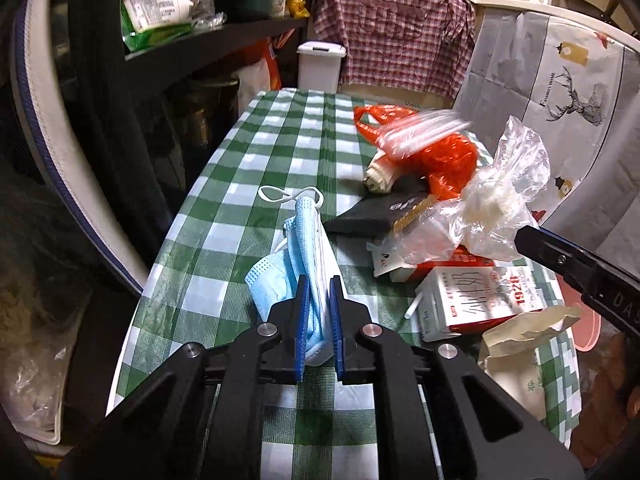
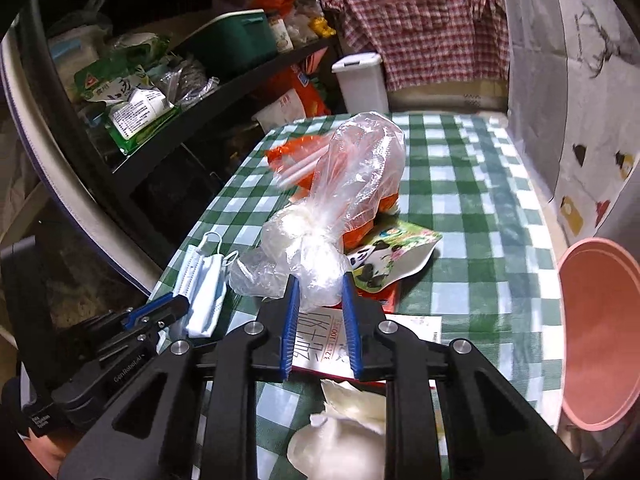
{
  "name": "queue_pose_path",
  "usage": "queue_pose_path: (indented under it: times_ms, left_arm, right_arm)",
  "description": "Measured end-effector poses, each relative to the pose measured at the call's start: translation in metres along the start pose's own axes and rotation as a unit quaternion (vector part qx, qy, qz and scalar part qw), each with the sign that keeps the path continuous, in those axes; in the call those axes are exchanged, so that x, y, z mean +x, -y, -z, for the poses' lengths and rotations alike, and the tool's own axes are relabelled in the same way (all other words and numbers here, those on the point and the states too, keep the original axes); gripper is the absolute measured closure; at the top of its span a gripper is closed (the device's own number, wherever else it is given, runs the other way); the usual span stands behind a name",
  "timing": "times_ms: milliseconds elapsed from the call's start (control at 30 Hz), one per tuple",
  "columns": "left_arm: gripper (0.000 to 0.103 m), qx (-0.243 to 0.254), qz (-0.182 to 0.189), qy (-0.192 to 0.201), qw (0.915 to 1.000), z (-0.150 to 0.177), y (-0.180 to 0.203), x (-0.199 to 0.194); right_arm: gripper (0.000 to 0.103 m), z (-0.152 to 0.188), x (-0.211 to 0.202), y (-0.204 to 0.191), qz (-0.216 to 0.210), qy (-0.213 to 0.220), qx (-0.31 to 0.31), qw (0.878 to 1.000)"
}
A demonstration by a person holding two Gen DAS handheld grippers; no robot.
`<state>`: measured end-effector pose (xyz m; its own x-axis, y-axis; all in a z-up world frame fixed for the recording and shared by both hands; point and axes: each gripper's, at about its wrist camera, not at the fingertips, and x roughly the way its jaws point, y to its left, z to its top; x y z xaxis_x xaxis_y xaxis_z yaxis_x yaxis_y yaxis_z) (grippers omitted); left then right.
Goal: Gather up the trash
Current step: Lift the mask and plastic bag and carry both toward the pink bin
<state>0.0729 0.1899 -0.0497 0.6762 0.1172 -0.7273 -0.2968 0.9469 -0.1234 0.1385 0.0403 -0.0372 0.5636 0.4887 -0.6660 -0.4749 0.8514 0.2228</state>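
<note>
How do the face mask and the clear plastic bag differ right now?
Face mask: blue, opaque, flat pleated, pinched in the left hand-held gripper. Clear plastic bag: see-through, crumpled and bulging, knotted around white contents, pinched in the right hand-held gripper. Both are soft trash over the checked table.

Both cameras ride on handheld grippers and look forward along their own fingers, angled down onto the green checked tablecloth [image 1: 256, 160] from close range.

Left wrist view: sits at the near left of the table, facing its far end. The left gripper [image 1: 319, 312] fills the lower frame. The right gripper [image 1: 560, 258] enters at the right edge.

Right wrist view: sits further right, facing the same way. The right gripper [image 2: 319, 300] fills the lower frame. The left gripper [image 2: 160, 312] shows at lower left.

Shared ground: the tablecloth, the white lidded bin [image 1: 320, 68] beyond the far end, the red checked cloth [image 1: 400, 32] and the dark shelving [image 2: 200, 92] at left.
</note>
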Motion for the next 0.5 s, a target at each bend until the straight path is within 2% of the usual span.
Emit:
queue_pose_path:
  times_ms: [300, 500]
  left_arm:
    - [0.093, 0.021, 0.006, 0.040, 0.9989, -0.001, 0.016, -0.026]
    - [0.093, 0.032, 0.021, 0.052, 0.9979, 0.003, 0.031, -0.037]
  right_arm:
    - [0.081, 0.008, -0.036, 0.003, 0.035, 0.036, -0.017, 0.999]
    - [0.081, 0.014, -0.060, 0.012, 0.070, 0.074, -0.013, 0.995]
